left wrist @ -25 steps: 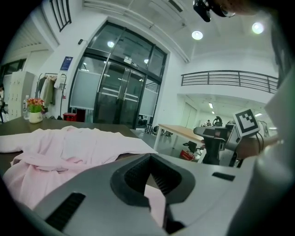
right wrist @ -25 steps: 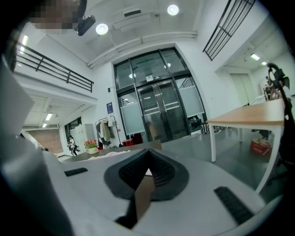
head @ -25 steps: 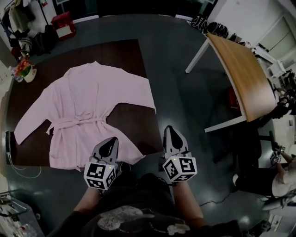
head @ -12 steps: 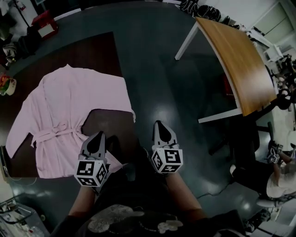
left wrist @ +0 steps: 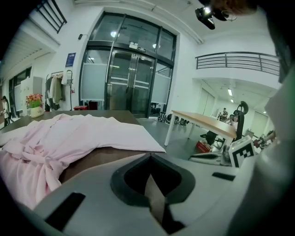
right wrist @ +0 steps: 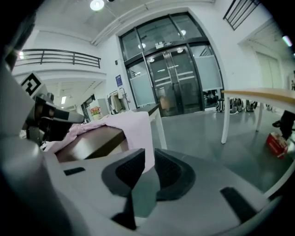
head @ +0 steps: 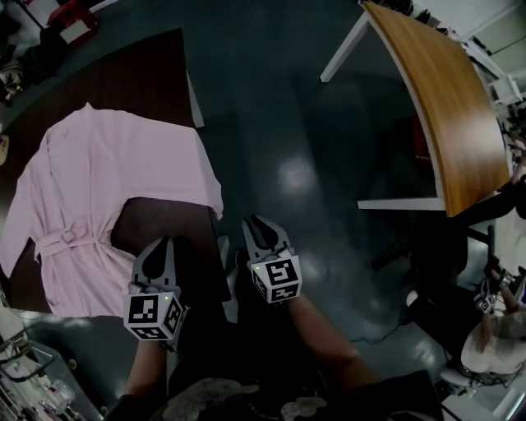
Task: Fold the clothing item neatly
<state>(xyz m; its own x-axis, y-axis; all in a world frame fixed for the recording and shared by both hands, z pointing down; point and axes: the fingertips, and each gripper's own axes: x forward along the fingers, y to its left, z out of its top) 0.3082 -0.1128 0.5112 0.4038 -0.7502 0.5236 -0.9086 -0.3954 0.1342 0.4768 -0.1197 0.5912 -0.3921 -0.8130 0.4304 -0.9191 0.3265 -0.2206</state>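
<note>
A pink robe [head: 107, 181] lies spread flat on a dark brown table [head: 164, 74], belt tied at the waist and one sleeve reaching the table's right edge. My left gripper [head: 156, 245] is shut and empty over bare table, just right of the robe's hem. In the left gripper view the robe [left wrist: 69, 133] lies ahead and to the left of the closed left gripper [left wrist: 150, 173]. My right gripper [head: 259, 224] hangs over the floor past the table's right edge. Its jaws have just been opening, with a narrow gap and nothing between them. Beyond the right gripper [right wrist: 149, 159] the sleeve [right wrist: 133, 126] drapes over the table corner.
A light wooden table [head: 444, 107] with white legs stands to the right across dark floor [head: 288, 123]. A person [head: 501, 329] sits at the far lower right. A red box [head: 70, 20] and bags lie beyond the brown table. Glass doors [left wrist: 129, 83] close the far wall.
The robe has slid left in the head view. Both grippers have come off the robe's hem, toward the table's near right corner. The right jaws have parted a little.
</note>
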